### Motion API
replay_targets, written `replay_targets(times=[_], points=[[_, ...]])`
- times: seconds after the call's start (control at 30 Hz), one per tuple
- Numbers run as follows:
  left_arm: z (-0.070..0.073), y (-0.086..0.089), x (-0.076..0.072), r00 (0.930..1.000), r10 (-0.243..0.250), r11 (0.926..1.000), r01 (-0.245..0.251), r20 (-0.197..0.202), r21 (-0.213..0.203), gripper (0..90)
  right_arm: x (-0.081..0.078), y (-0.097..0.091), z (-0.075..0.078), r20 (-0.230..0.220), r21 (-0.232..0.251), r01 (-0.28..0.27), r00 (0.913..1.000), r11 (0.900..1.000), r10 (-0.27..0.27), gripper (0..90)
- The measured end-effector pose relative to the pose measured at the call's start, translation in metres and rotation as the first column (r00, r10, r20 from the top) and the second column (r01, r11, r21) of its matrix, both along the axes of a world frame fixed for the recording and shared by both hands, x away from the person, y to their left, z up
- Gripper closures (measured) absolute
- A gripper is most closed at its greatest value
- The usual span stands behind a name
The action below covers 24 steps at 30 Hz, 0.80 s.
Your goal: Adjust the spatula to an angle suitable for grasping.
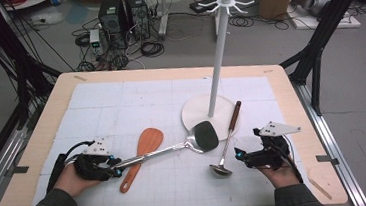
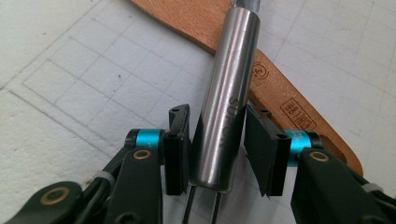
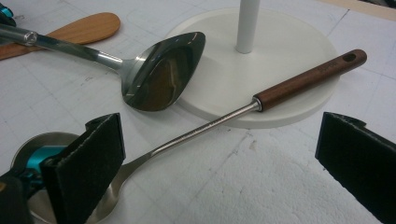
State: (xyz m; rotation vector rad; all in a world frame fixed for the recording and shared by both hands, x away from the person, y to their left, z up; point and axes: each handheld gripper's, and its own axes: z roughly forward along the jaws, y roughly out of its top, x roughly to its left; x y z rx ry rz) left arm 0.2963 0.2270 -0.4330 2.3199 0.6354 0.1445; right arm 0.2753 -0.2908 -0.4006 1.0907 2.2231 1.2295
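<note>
Though shiny, round steel handle (image 2: pixel 226 98) w/ gripper (image 2: pixel 217 149)

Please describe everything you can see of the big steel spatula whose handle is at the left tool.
The steel spatula is all polished metal: a round tubular handle, a thinner neck and a broad, shiny curved blade. It lies across the white mat, with its handle over the wooden spatula. The blade's edge rests on the rim of the white stand base, beside the ladle. The left tool has the handle's end between its black pads, apparently gripped.
</note>
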Motion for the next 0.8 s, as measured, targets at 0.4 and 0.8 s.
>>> replay_targets(times=[0.4, 0.8], points=[[0.0013, -0.0005, -0.0032, 0.9984, -0.056, 0.9984, 0.056, -0.001, -0.005, 64.5, 0.0003, 0.0017, 0.0, -0.001, -0.001, -0.004, 1.0, 1.0, 0.004, 0.4], [0.0034, -0.0024, -0.0078, 0.9933, -0.114, 0.9935, 0.113, -0.021, -0.009, 68.4, 0.0011, 0.0057, 0.0022, 0.005, -0.002, -0.023, 0.9997, 0.9997, 0.023, 0.4]])
